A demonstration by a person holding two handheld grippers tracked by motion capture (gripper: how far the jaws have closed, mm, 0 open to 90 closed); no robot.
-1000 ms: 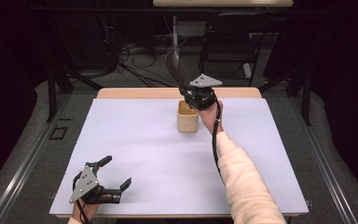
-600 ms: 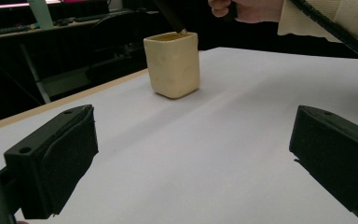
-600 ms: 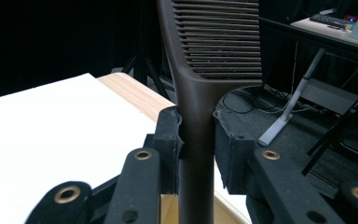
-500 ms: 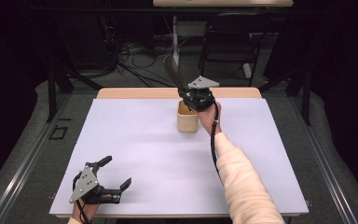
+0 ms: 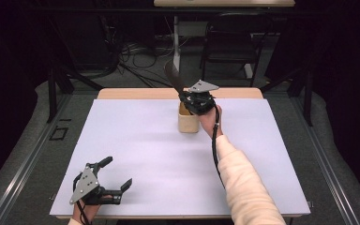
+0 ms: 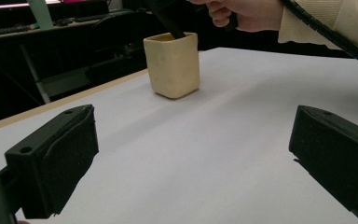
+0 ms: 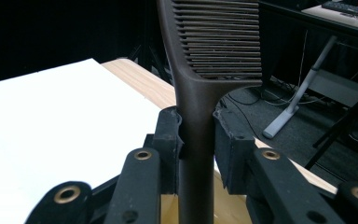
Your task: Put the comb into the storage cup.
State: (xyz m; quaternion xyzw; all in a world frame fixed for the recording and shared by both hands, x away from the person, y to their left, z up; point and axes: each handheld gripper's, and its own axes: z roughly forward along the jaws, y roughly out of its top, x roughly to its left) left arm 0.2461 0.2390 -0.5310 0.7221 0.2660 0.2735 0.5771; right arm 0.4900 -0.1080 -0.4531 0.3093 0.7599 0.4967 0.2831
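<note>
My right gripper is shut on the handle of a dark brown comb, held upright with its teeth at the top. In the right gripper view the pads press on the comb from both sides. The gripper hangs just above a beige square cup at the middle of the table's far side. In the left gripper view the comb's lower end dips into the cup. My left gripper lies on the table's near left corner, open with nothing between its jaws.
A white sheet covers the table, with a wooden strip along the far edge. A cable trails from the right gripper along the person's sleeve. Chairs and cables stand in the dark behind the table.
The right gripper with the comb has sunk slightly toward the cup. The left gripper has not moved.
</note>
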